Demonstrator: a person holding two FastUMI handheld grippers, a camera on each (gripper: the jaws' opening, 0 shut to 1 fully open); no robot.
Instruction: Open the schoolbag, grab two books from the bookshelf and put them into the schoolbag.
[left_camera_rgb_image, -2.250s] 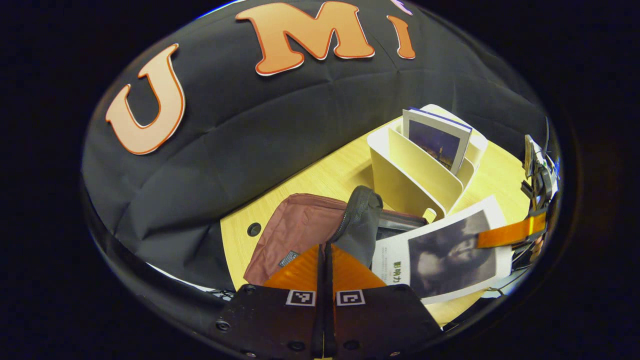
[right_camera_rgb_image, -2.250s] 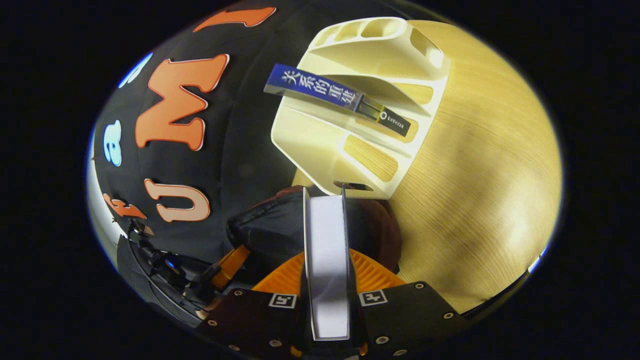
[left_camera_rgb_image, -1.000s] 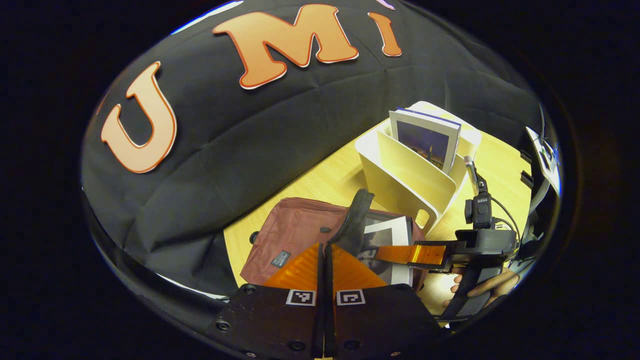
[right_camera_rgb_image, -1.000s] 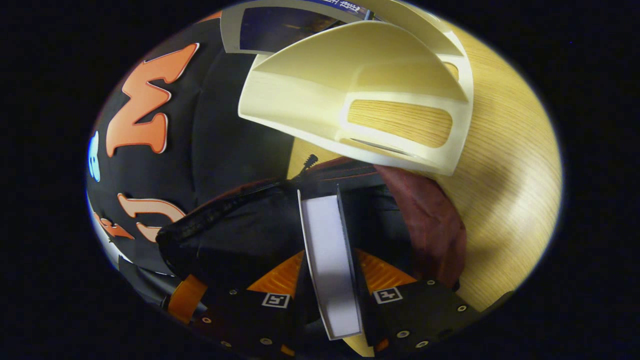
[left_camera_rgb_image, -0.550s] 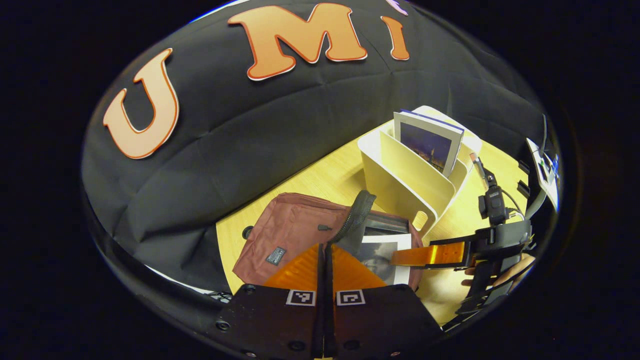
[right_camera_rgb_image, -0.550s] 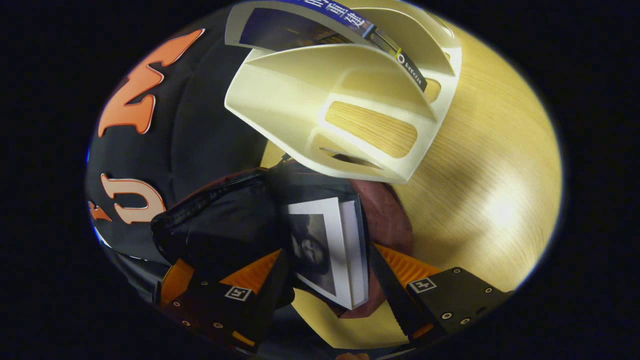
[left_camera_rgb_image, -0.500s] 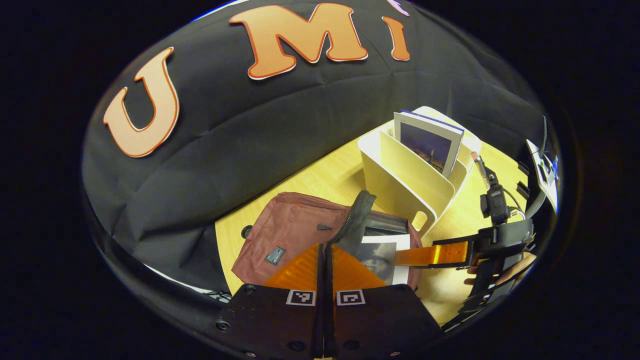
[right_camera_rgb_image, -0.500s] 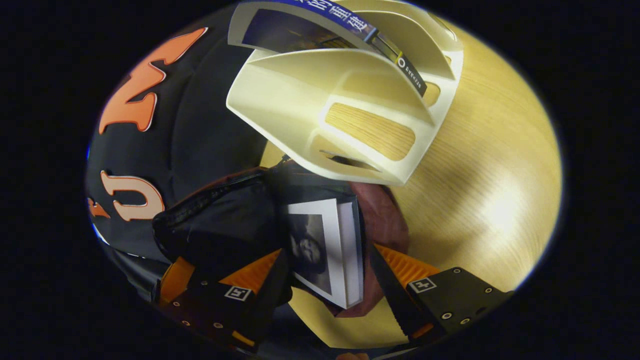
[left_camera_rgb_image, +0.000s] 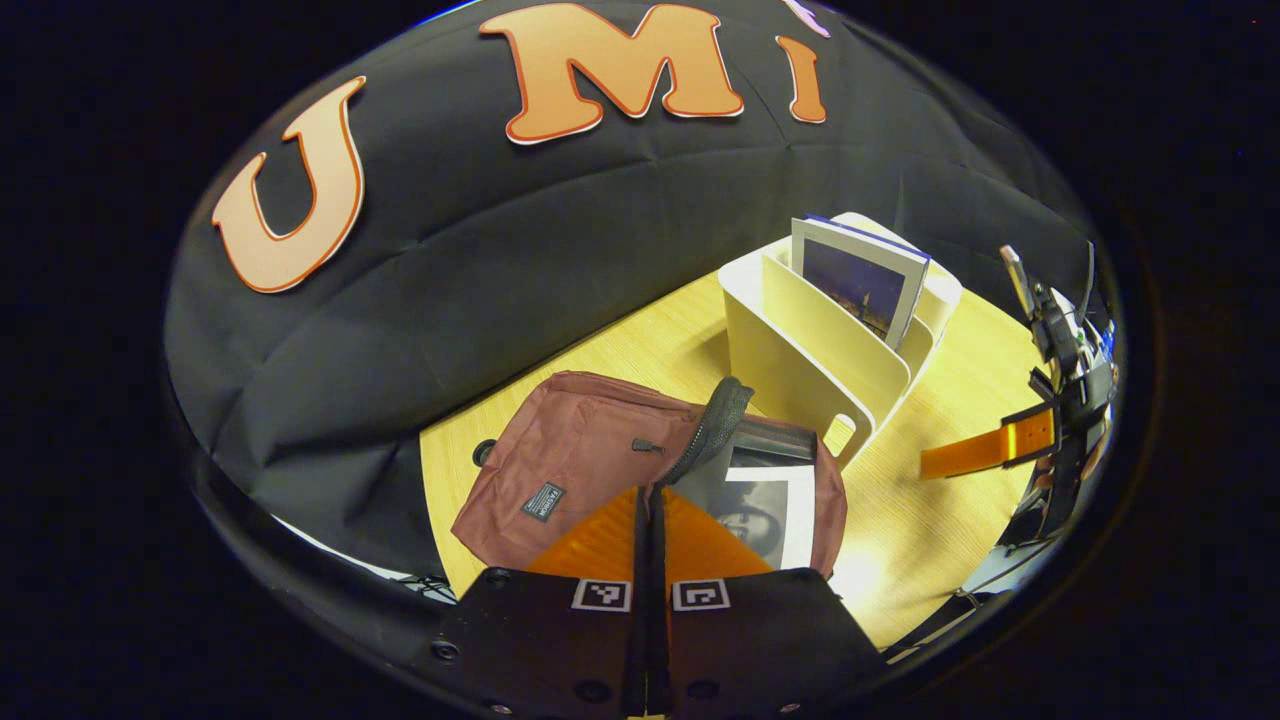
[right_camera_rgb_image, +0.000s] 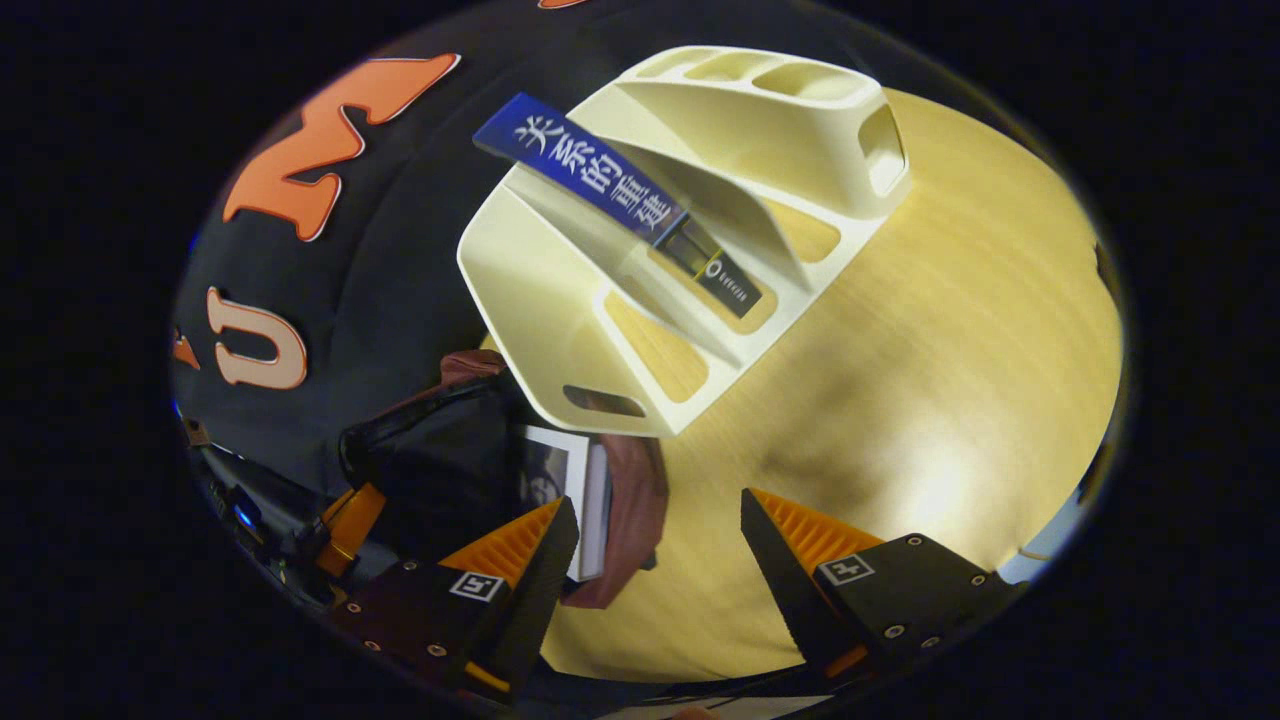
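A maroon schoolbag (left_camera_rgb_image: 570, 450) lies open on the wooden table (left_camera_rgb_image: 930, 520). My left gripper (left_camera_rgb_image: 651, 492) is shut on the bag's dark zippered flap (left_camera_rgb_image: 712, 430) and holds it up. A white book with a grey portrait cover (left_camera_rgb_image: 765, 505) lies inside the bag. The cream bookshelf (left_camera_rgb_image: 820, 350) stands behind the bag with a blue book (left_camera_rgb_image: 860, 285) upright in it. In the left gripper view my right gripper (left_camera_rgb_image: 985, 450) hovers over the table to the right of the bag. In its own view the right gripper (right_camera_rgb_image: 655, 515) is open with nothing between its fingers, near the bag (right_camera_rgb_image: 635, 500), the white book (right_camera_rgb_image: 570, 480), the bookshelf (right_camera_rgb_image: 560, 300) and the blue book (right_camera_rgb_image: 600, 185).
A round cable hole (left_camera_rgb_image: 483, 452) sits in the table just left of the bag. The table's front edge runs close below the bag. Bare tabletop (right_camera_rgb_image: 950, 380) stretches to the right of the bookshelf.
My right gripper opened and let go of the white book inside the bag, then drew back to the right. The left gripper kept its hold on the flap.
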